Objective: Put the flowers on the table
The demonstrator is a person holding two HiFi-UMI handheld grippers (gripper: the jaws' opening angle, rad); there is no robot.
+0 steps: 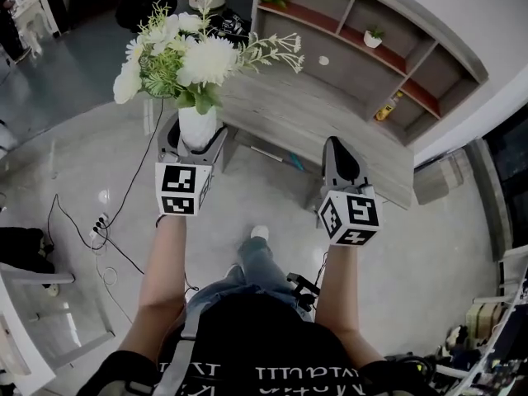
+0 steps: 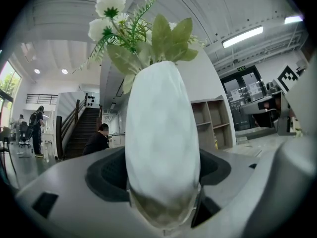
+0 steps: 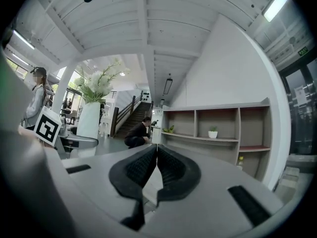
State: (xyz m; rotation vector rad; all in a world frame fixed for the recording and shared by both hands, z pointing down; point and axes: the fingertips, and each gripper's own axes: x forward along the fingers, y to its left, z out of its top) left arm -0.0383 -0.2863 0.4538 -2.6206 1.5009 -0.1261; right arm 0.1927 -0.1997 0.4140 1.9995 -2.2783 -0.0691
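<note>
A white vase [image 1: 197, 127] with white flowers [image 1: 194, 52] and green leaves is clamped upright in my left gripper [image 1: 195, 143], in front of the near left end of the grey wooden table [image 1: 330, 130]. In the left gripper view the vase [image 2: 162, 143] fills the gap between the jaws and the flowers [image 2: 133, 33] rise above it. My right gripper [image 1: 342, 167] is held level at the table's near edge, shut with nothing in it; its pads [image 3: 171, 170] meet. The right gripper view shows the vase [image 3: 89, 120] off to the left.
Behind the table stands a shelf unit [image 1: 388, 48] with a small potted plant [image 1: 373, 37] and a yellow bottle [image 1: 386, 106]. Cables and a power strip [image 1: 99, 225] lie on the floor at left. A person crouches by the stairs [image 3: 137, 133]; another stands at left [image 3: 37, 103].
</note>
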